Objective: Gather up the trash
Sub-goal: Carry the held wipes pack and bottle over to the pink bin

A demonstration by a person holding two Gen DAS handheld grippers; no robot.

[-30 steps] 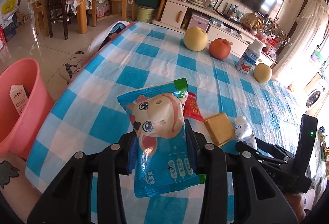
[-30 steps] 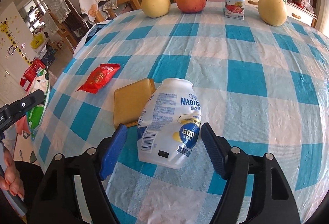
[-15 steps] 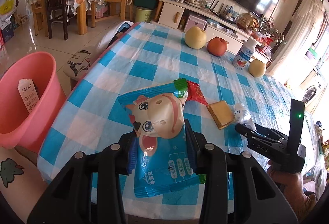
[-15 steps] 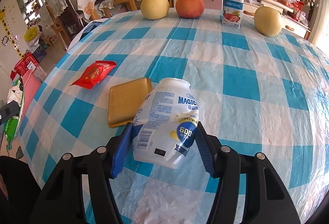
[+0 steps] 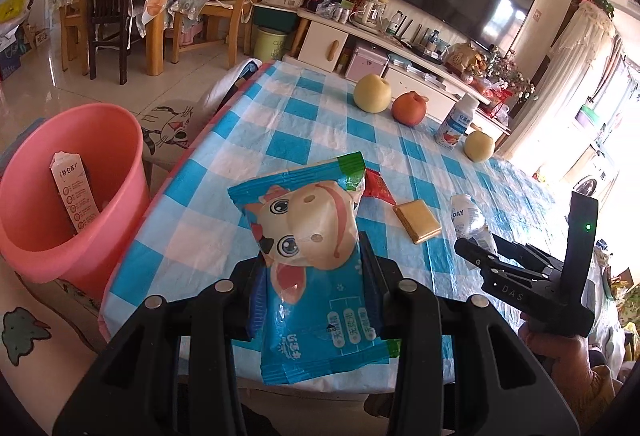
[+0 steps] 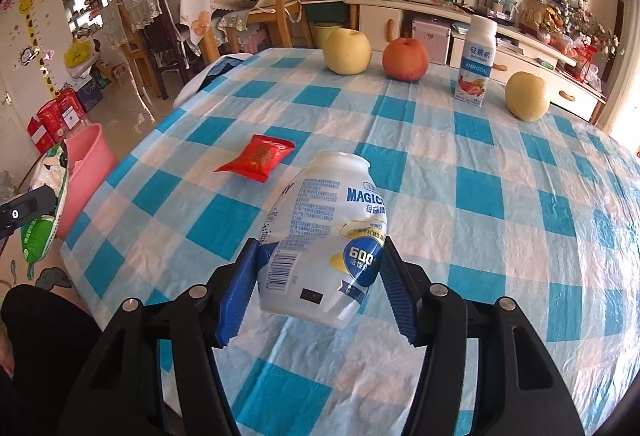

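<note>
Black-framed, blue-padded left gripper (image 5: 310, 292) clamped on a blue snack packet (image 5: 312, 264): glossy film, cartoon cow face with big blue eyes and a pink tongue, green strip along the top edge, white print near the bottom. Held clear of the checked tablecloth (image 5: 280, 140), above its near edge. Down to the left on the floor, a pink bucket (image 5: 116, 164) with a white carton (image 5: 74, 196) leaning inside.

Blue-ribbed right gripper (image 6: 316, 276) squeezed onto a white plastic bottle (image 6: 326, 248), lifted off the cloth and tilted, open neck pointing away. Dented body, blue "MAGIC" lettering, fine print, barcode, a blue-and-yellow badge reading 600.

Beyond the bottle, flat on the table, a red wrapper (image 6: 260, 156); in the left wrist view, a tan square packet (image 5: 418, 221) just beside it. Along the far edge, well apart from the trash: a yellow pear (image 6: 347, 50), a red apple (image 6: 405, 59), an upright yoghurt bottle (image 6: 476, 62) with strawberries on its label, a second pear (image 6: 527, 96).
</note>
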